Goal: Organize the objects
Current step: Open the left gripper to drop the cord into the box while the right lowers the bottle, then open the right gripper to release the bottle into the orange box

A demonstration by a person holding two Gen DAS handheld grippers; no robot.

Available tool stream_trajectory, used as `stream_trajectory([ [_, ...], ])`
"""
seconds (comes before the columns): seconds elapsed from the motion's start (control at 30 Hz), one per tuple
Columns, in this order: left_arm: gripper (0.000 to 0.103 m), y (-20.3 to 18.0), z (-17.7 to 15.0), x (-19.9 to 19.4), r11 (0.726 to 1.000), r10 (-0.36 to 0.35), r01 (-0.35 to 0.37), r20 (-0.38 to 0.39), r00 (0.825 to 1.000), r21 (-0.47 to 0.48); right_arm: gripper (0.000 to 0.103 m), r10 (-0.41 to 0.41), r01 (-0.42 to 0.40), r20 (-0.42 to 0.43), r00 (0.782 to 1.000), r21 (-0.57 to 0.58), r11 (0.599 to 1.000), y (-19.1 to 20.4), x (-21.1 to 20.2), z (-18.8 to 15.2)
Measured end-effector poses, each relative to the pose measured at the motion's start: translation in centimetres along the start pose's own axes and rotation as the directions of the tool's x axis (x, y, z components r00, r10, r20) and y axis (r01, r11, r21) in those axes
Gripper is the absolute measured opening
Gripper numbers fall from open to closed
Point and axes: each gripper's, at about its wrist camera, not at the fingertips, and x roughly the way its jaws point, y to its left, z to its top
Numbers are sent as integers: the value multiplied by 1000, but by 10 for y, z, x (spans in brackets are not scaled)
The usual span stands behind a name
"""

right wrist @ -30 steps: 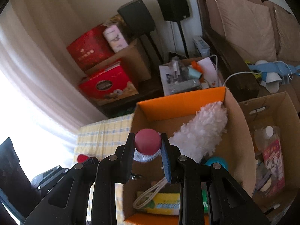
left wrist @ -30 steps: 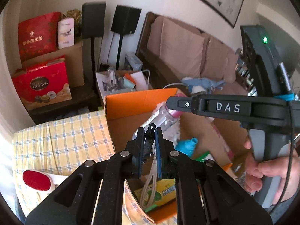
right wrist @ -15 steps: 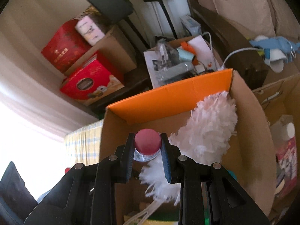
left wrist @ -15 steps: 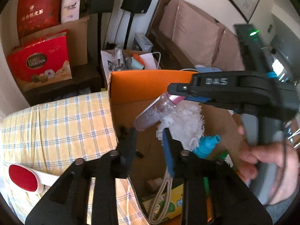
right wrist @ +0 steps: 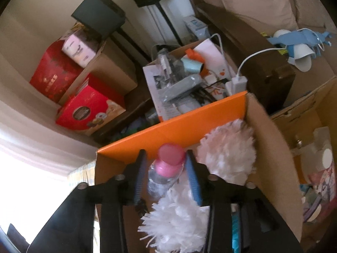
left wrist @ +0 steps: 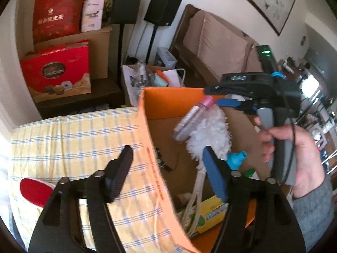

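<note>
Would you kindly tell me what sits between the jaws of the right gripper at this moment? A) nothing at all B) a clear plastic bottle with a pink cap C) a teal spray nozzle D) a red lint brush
B: in the right wrist view the clear plastic bottle with a pink cap sits between the opening jaws of the right gripper, over the orange-flapped cardboard box, beside the white fluffy duster.

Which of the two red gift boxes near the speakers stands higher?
The red box with gold Chinese characters: it stands on top of the brown carton, while the red box with the dark oval label sits lower, on the dark shelf.
</note>
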Motion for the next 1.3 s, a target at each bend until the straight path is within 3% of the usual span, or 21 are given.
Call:
stream_trajectory([
  [0.1, 70, 11, -3, -5, 1000, -7, 7, -1, 1000, -28, 54, -24, 25, 30, 999, -23, 999, 0, -13, -1],
  [0.27, 74, 27, -9, -17, 998, 4, -4, 3, 1000, -55, 57, -36, 41, 55, 998, -93, 995, 9, -34, -12],
  [0.37, 85, 32, -13, -27, 998, 23, -22, 16, 1000, -55, 64, -19, 27, 67, 998, -125, 992, 20, -42, -21],
  [0.5, 88, 40, -16, -40, 997, 48, -46, 26, 999, -59, 79, -14, 29, 83, 996, -190, 981, 38, -50, -36],
  [0.53, 94, 41, -16, -43, 997, 53, -51, 27, 998, -60, 82, -16, 34, 88, 996, -205, 978, 43, -51, -40],
  [0.6, 99, 44, -16, -50, 996, 64, -61, 37, 997, -62, 83, -24, 47, 98, 995, -238, 970, 53, -53, -49],
  [0.93, 103, 59, -14, -79, 991, 105, -98, 70, 992, -91, 89, -41, 97, 160, 986, -356, 930, 90, -67, -84],
  [1.3, 103, 68, -21, -106, 983, 150, -138, 97, 984, -121, 93, -14, 104, 209, 978, -428, 898, 114, -83, -124],
])
